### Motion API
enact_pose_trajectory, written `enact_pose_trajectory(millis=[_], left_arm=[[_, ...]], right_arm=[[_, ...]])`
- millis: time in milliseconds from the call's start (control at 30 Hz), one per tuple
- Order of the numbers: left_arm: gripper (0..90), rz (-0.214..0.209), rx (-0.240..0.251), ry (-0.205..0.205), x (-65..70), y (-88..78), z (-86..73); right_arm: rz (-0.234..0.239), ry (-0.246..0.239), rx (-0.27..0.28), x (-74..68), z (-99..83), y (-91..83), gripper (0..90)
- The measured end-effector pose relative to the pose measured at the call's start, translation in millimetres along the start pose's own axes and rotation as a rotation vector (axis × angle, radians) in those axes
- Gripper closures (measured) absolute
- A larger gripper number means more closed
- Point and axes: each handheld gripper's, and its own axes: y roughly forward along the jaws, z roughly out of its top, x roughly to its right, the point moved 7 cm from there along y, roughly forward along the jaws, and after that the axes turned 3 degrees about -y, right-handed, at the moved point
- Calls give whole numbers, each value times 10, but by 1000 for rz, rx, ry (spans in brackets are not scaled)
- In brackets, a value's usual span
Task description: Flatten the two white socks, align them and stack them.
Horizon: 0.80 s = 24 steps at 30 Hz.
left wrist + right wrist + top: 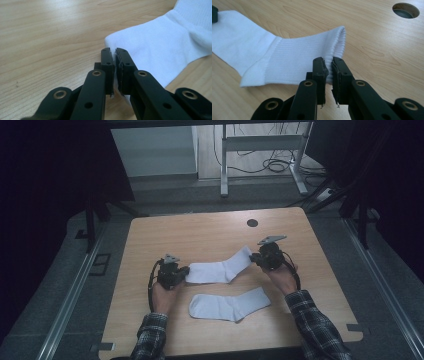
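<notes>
Two white socks lie on a wooden table. The farther sock is stretched between both grippers. My left gripper is shut on its toe end; in the left gripper view the jaws pinch the rounded edge of the sock. My right gripper is shut on the ribbed cuff; in the right gripper view the jaws clamp the cuff's edge of the sock. The nearer sock lies flat and untouched, toe to the left, between the person's forearms.
A round cable hole sits in the table's far middle. Bare wood surrounds the socks on all sides. Beyond the far edge stand a desk frame and floor cables. Dark curtains flank the table.
</notes>
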Motion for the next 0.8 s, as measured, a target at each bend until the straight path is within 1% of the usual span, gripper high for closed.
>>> enact_pose_trajectory(millis=[100,133,167,200,233,267,300,333,367,400,467,500,533,633,667,700,767,800], left_arm=[[848,-10,3,12,63,-72,39],[847,-14,-2,26,100,-116,53],[846,-14,-2,26,100,-116,53],[845,-26,-7,36,152,-160,51],[844,-26,-7,36,152,-160,51],[844,-29,-10,47,185,-185,41],[842,-33,-16,57,212,-205,28],[842,-37,-22,64,233,-219,16],[842,-39,-27,74,258,-239,1],[841,-49,-32,85,311,-283,-26],[842,-59,-33,96,366,-339,-51],[842,-59,-33,96,366,-339,-51],[842,-66,-33,106,408,-382,-67],[842,-76,-32,117,474,-457,-101],[843,-76,-32,117,474,-457,-101],[843,-76,-37,129,507,-507,-131],[843,-82,-39,135,535,-550,-169],[843,-82,-39,135,535,-550,-169]], right_arm=[[12,2,6,-15,-4,-101,812],[19,-1,5,-30,-14,-166,812],[19,-1,5,-30,-14,-166,812],[24,-6,13,-38,-23,-227,811],[24,-6,13,-38,-23,-227,811],[25,-8,12,-40,-30,-251,812],[32,-10,14,-47,-52,-324,811],[32,-10,14,-47,-52,-324,811],[37,-11,16,-52,-74,-381,811],[43,-8,16,-58,-93,-420,811],[52,-7,17,-69,-130,-479,811],[52,-7,17,-69,-130,-479,811],[66,-3,17,-94,-173,-533,811],[83,-3,16,-145,-238,-605,811],[91,-2,17,-170,-261,-631,811],[98,-5,19,-193,-285,-656,811],[110,-10,20,-248,-333,-705,811],[110,-10,20,-248,-333,-705,811]])
